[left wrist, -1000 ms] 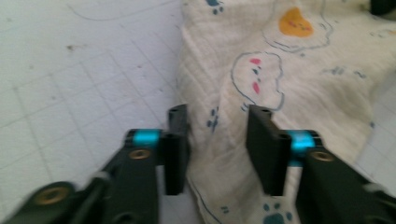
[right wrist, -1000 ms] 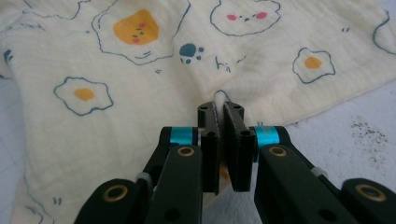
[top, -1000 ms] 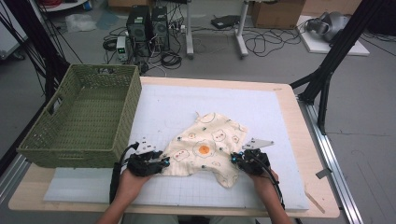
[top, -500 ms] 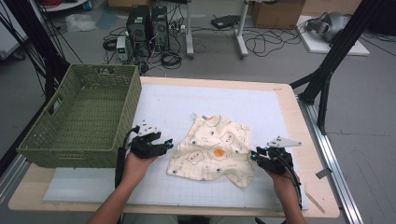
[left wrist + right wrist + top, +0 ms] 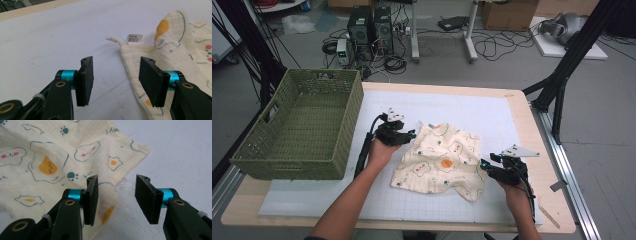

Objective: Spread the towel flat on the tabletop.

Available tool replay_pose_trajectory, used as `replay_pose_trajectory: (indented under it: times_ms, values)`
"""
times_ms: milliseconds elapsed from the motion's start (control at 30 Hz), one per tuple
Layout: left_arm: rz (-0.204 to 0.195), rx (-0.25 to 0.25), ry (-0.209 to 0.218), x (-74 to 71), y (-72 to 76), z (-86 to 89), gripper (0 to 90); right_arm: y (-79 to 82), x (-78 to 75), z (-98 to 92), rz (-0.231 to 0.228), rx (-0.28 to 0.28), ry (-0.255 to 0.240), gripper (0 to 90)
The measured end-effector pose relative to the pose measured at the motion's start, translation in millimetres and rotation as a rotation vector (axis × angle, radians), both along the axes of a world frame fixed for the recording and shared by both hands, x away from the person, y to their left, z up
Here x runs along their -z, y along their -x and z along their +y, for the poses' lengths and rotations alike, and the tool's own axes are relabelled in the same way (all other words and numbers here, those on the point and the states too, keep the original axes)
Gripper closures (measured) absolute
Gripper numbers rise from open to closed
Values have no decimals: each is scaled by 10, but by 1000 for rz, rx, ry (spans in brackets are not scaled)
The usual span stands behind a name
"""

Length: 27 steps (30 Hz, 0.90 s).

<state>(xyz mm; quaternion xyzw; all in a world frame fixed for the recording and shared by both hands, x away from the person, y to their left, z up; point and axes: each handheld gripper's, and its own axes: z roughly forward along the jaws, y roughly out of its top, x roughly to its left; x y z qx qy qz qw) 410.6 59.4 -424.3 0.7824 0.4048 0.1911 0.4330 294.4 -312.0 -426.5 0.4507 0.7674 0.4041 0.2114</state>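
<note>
Cloth [image 5: 439, 160] flatter, left tool [image 5: 408, 136] shifted (right tool [image 5: 486, 169] opening, empty)

We see a green woven rectangular basket [image 5: 299, 130] standing at the left of the pale wooden bench [image 5: 532, 125], partly on the white gridded mat [image 5: 472, 112] that covers most of the bench top. Beyond the far edge, two black computer towers [image 5: 369, 25] stand on the grey floor [image 5: 512, 65] among loose black cables [image 5: 492, 47]. A brown cardboard box [image 5: 507, 12] sits farther right, and black frame struts [image 5: 569, 60] rise beside the bench's right end.
</note>
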Motion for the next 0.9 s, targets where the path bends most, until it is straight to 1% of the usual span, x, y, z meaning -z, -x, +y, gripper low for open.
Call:
replay_pose_trajectory:
  times_ms: [100,133,167,200,233,300,333,367,400,433,500,533,567,600,633,667,733,800,867,900]
  values:
    - [12,0,-8,12,-105,-107,445,-7,-1,-8,0,-1,-7,520]
    - [17,3,-19,13,-139,-140,438,-10,1,-8,-2,0,-11,516]
    - [14,4,-23,19,-170,-175,435,-14,1,-12,-2,-1,-11,510]
    - [20,9,-29,20,-197,-213,428,-17,4,-16,-4,-2,-11,506]
    - [15,14,-30,28,-212,-253,423,-21,4,-19,-2,-2,-13,505]
    - [35,32,-56,55,-232,-334,420,-23,6,-32,0,2,-16,497]
    - [44,51,-73,80,-230,-400,419,-28,9,-38,-6,1,-14,495]
    - [44,67,-88,94,-223,-439,420,-27,12,-41,-2,2,-14,492]
    - [33,80,-116,117,-199,-508,430,-28,15,-41,1,1,-12,492]
    - [21,94,-148,138,-180,-553,461,-31,22,-42,0,-2,-4,492]
    - [15,122,-199,194,-148,-630,511,-28,43,-34,9,-6,-10,495]
    - [-2,137,-202,195,-129,-649,555,-26,51,-25,15,-8,-9,495]
    - [-5,161,-205,194,-118,-662,618,-30,56,-19,15,-13,-4,495]
    - [-11,196,-207,201,-98,-684,752,-33,57,-13,15,-14,-5,495]
    - [-23,197,-228,197,-86,-701,855,-37,56,-12,10,-17,-7,495]
    - [-22,190,-232,195,-83,-709,880,-39,57,-12,10,-17,-9,495]
    - [-2,170,-208,191,-98,-687,884,-43,63,-11,19,-15,-10,495]
    - [5,135,-213,182,-120,-643,886,-51,70,-11,20,-19,-4,496]
    - [10,91,-215,159,-152,-563,886,-50,67,-10,17,-19,-9,497]
    - [13,67,-205,141,-170,-503,886,-49,65,-7,17,-17,-13,497]
